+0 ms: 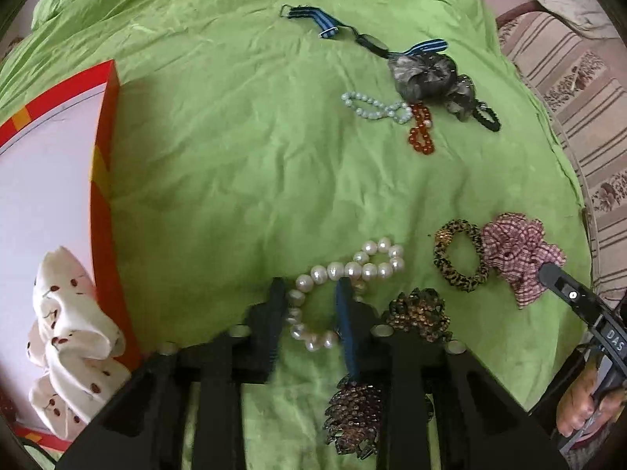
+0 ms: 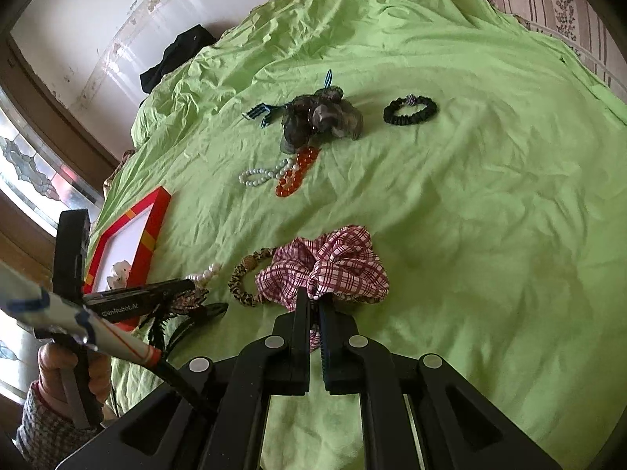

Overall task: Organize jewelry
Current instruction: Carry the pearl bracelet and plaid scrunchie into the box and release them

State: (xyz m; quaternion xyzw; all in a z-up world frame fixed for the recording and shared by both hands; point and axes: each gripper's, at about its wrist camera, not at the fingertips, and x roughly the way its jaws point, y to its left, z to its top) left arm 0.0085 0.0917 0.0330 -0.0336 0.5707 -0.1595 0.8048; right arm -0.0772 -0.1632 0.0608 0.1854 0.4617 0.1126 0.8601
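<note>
Both grippers down on the bed, each closed on one item.
Left gripper [image 1: 311, 286] narrowed around a stretch of the pearl bracelet [image 1: 368, 266], pearls between the pads; brown claw clip [image 1: 417, 313] right under the right finger, crowding it. Right gripper [image 2: 313, 297] pinched on the near edge of the pink plaid scrunchie [image 2: 325, 270], leopard scrunchie [image 1: 460, 284] touching its side. Red-edged box [image 1: 104, 180] at left, white cherry-print scrunchie [image 1: 74, 337] inside. Further off, well apart: grey scrunchie [image 1: 425, 74], pale bead bracelet [image 1: 372, 107], orange bead bracelet [image 1: 421, 133], black bracelet [image 2: 409, 109], blue striped strap [image 1: 309, 15]. All on a wrinkled green sheet [image 1: 235, 156]; striped floral upholstery [image 1: 580, 90] beyond, white wall [image 2: 117, 11] and stained-glass window [image 2: 23, 164] behind. Pearls large, white, glossy, looped in a figure eight.
</note>
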